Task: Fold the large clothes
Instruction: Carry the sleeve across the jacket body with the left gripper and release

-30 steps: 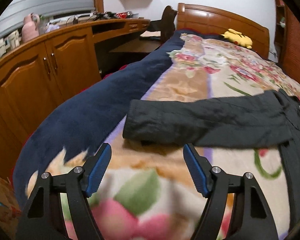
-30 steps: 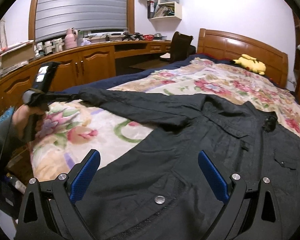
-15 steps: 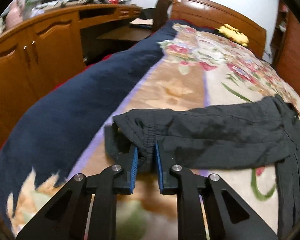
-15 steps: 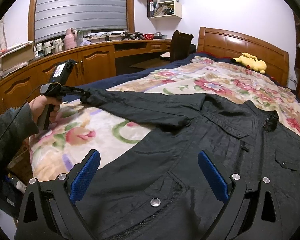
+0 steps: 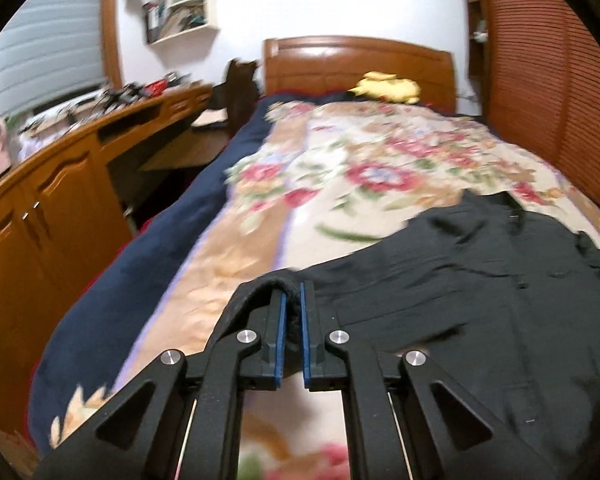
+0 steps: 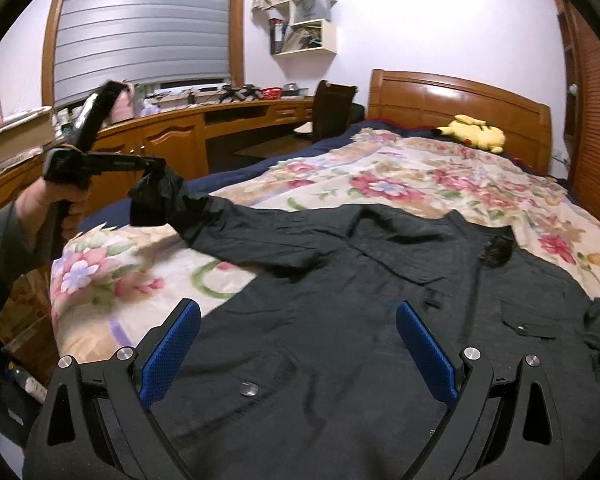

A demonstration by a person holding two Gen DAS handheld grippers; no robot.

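Note:
A large black jacket (image 6: 380, 320) lies spread flat on the flowered bedspread (image 6: 400, 176). My left gripper (image 5: 293, 300) is shut on the cuff of the jacket's left sleeve (image 6: 236, 224), which hangs lifted off the bed. From the right wrist view that left gripper (image 6: 156, 164) appears held in a person's hand (image 6: 52, 204) at the bed's left side, the cuff (image 6: 156, 196) drooping from it. My right gripper (image 6: 296, 344) hovers open over the jacket's lower front, nothing between its blue pads (image 6: 168, 356).
A wooden headboard (image 6: 456, 104) and a yellow plush toy (image 6: 472, 132) are at the bed's far end. A wooden cabinet and desk (image 6: 172, 144) run along the left, with a dark chair (image 6: 332, 108) beside the bed. A slatted wooden wardrobe (image 5: 552, 100) stands on the right.
My left gripper closed on the sleeve cuff, then lifted it off the bed and carried it toward the jacket's body. The right gripper stayed open and barely moved.

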